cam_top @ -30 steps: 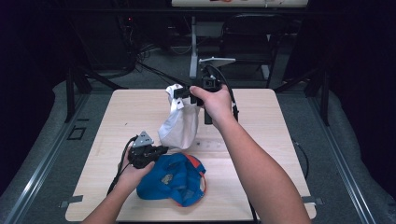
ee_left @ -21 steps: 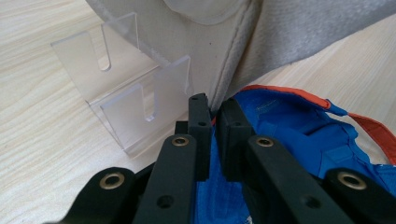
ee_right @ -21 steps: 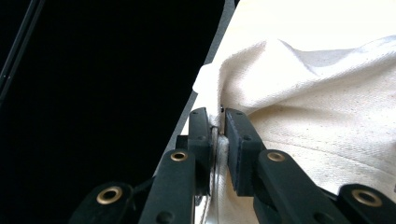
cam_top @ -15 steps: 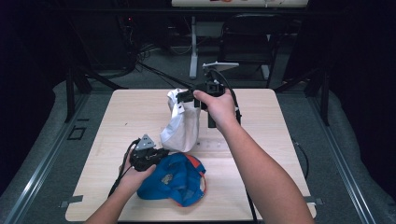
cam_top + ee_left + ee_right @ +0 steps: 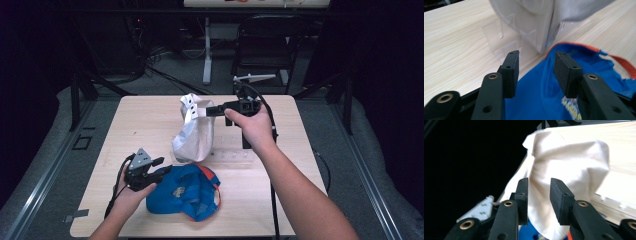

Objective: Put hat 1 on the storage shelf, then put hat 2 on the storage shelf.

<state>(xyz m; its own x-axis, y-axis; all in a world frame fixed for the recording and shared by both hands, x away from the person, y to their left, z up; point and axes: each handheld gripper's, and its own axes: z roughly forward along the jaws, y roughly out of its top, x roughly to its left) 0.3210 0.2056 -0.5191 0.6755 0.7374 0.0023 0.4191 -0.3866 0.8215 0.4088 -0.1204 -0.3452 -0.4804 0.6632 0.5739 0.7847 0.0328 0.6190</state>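
Note:
A white cap (image 5: 195,135) hangs upright over a clear acrylic stand (image 5: 231,156) at the table's middle. My right gripper (image 5: 207,111) is level with the cap's top, just to its right, with its jaws apart. In the right gripper view the white cap (image 5: 569,157) lies beyond the open gripper (image 5: 537,185), not between the pads. A blue cap (image 5: 185,192) with orange trim lies flat near the front edge. My left gripper (image 5: 161,166) hovers open at its left edge. In the left gripper view the open gripper (image 5: 536,56) frames the blue cap (image 5: 544,85).
The light wooden table (image 5: 140,120) has bare room at the left, right and back. A black chair (image 5: 270,40) and a stand pole (image 5: 206,50) are on the floor behind it. Cables trail from both grippers.
The right gripper has drawn back to the right, away from the white cap's top, and the cap now stays on the stand. The left gripper has slid slightly nearer the person.

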